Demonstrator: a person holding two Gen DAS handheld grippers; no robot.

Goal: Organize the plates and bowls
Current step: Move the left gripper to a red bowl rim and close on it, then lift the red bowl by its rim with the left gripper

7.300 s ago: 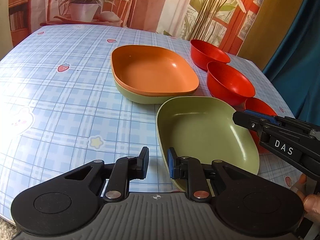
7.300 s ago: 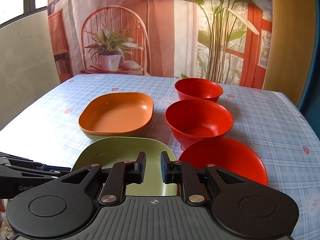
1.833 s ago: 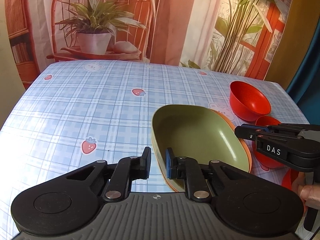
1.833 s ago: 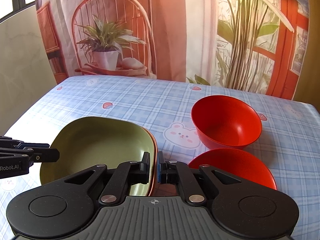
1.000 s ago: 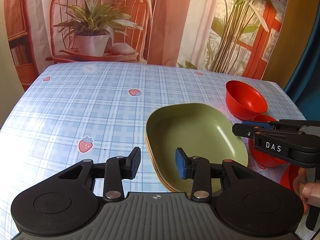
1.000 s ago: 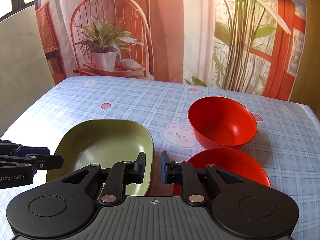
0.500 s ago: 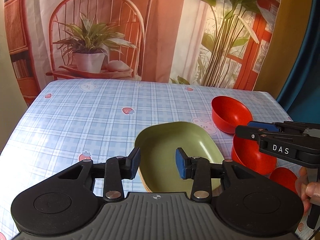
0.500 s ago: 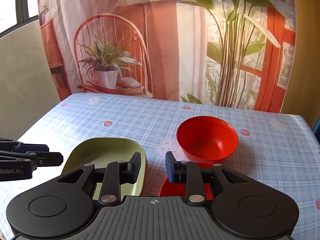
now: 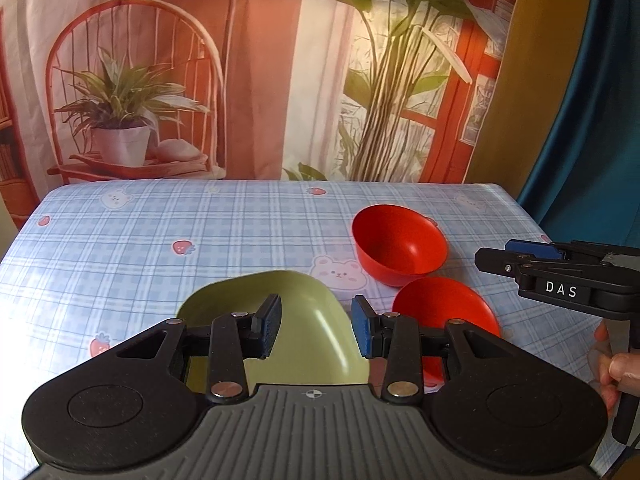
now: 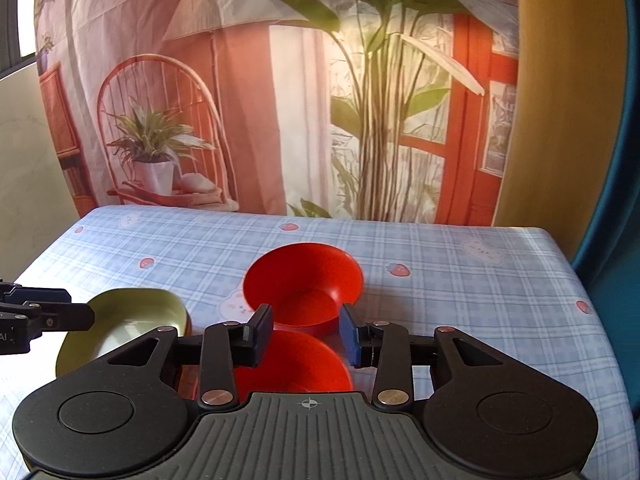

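A: We count one green plate (image 9: pixel 316 320) showing, with an orange rim (image 10: pixel 187 326) under its edge in the right wrist view, so at least one more plate beneath. Two red bowls on the table (image 9: pixel 240 232): the far bowl (image 9: pixel 400 246) beyond the left tool (image 9: pixel 316 326), the near bowl (image 9: pixel 444 306) just right of it.

B: Tool states?

A: Left tool open, nothing between its pads, the green plate below. Right tool (image 10: pixel 306 336) open too; its jaws have just been opening, nothing gripped, the near bowl under them.

B: Changes?

A: Seven seconds ago the green plate lay apart from the orange one; now it sits on the stack. Both tools have drawn back and up.

B: View differences?

A: Only the left wrist view shows the person's hand (image 9: pixel 616 368).
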